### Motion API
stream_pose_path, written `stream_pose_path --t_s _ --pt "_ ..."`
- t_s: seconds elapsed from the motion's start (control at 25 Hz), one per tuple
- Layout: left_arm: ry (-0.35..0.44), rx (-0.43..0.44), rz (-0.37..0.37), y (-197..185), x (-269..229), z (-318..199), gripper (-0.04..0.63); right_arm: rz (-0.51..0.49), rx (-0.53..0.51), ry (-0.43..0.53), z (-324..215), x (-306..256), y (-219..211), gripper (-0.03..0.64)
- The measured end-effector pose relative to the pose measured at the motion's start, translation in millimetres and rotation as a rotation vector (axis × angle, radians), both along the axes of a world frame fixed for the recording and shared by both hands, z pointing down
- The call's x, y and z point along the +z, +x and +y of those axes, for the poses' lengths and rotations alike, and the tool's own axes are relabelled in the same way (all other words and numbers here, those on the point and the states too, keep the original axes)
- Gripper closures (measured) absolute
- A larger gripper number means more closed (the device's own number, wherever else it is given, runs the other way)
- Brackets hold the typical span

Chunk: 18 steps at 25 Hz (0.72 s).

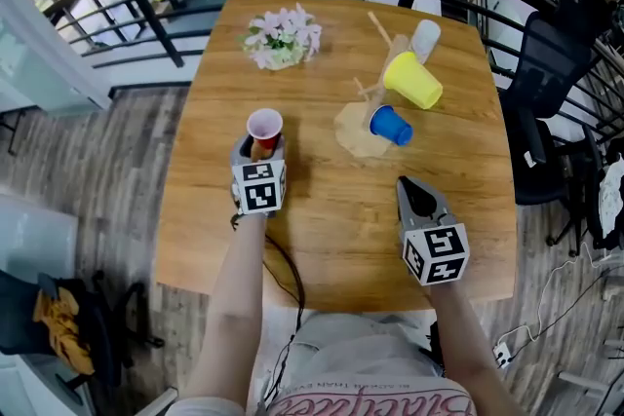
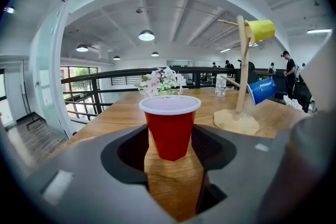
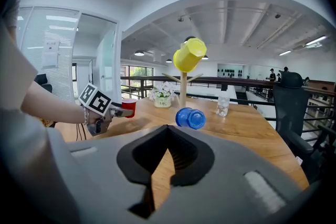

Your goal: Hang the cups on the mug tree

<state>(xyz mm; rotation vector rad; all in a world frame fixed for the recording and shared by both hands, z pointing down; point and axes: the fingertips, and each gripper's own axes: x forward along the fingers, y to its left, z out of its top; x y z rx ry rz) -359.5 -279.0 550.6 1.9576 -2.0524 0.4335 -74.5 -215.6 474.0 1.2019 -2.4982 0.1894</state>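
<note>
The left tongs (image 1: pixel 258 151) clamp the red cup (image 1: pixel 264 126) upright by its lower wall, over the bench (image 1: pixel 341 229) nearer its left edge; the right tongs (image 1: pixel 417 193), near the front edge, are closed on nothing. Grip lightly to avoid crushing the cup, carry it to the mug tree (image 1: pixel 351 133) toward the far right corner, and tip the mouth onto a free peg clear of the yellow cup (image 1: pixel 412 80) and blue cup (image 1: pixel 391 125). No brand or writing is legible.

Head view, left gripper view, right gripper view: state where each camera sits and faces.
Head view: on head, looking down at table; left tongs, right tongs and forearms show.
Left gripper view: on left tongs, facing flowers and mug tree; jaws hold red cup.
Right gripper view: on right tongs, facing mug tree; left forearm shows.
Shared: all show blue cup.
</note>
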Motion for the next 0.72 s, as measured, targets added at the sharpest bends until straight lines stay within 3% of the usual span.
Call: stream_pose_path --t_s 0.72 --pt "0.142 -0.071 -0.054 41.4 -91.8 42.1 0.324 -0.077 -0.082 0.118 -1.7 -63.9 35.6 0.615"
